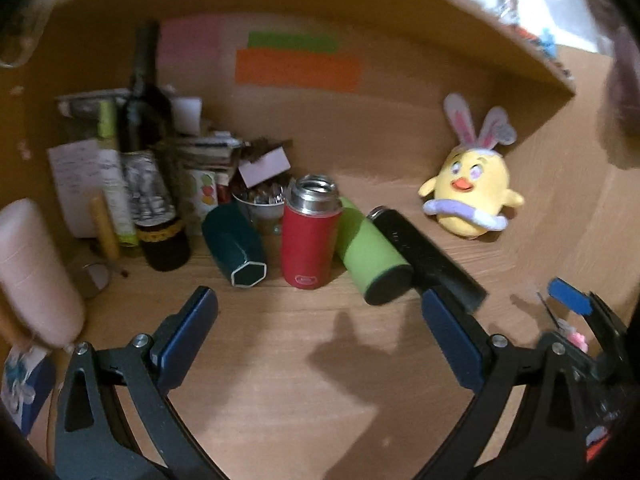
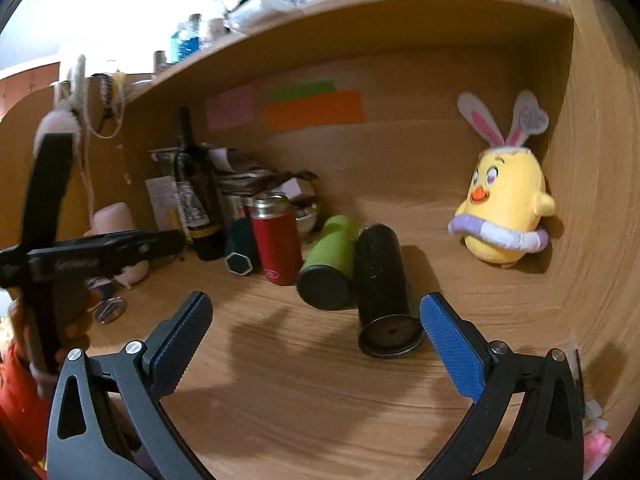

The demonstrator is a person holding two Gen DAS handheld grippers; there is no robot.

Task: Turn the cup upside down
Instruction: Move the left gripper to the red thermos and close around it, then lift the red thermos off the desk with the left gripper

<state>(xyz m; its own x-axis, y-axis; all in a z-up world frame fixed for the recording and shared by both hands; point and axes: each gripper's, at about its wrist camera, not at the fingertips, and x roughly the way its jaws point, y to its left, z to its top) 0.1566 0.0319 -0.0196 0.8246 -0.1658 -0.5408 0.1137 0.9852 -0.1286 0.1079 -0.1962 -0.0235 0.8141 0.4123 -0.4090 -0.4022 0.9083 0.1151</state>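
On the desk [image 2: 280, 380] four cups are seen; both grippers [image 1: 320, 320] [image 2: 316, 328] are spread, empty; only the right view shows the black cup's [image 2: 384, 280] base

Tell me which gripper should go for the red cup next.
Left, probably. The left gripper is open with the upright red cup centred straight ahead. The right gripper faces the lying black cup instead; the red one sits off to its left.
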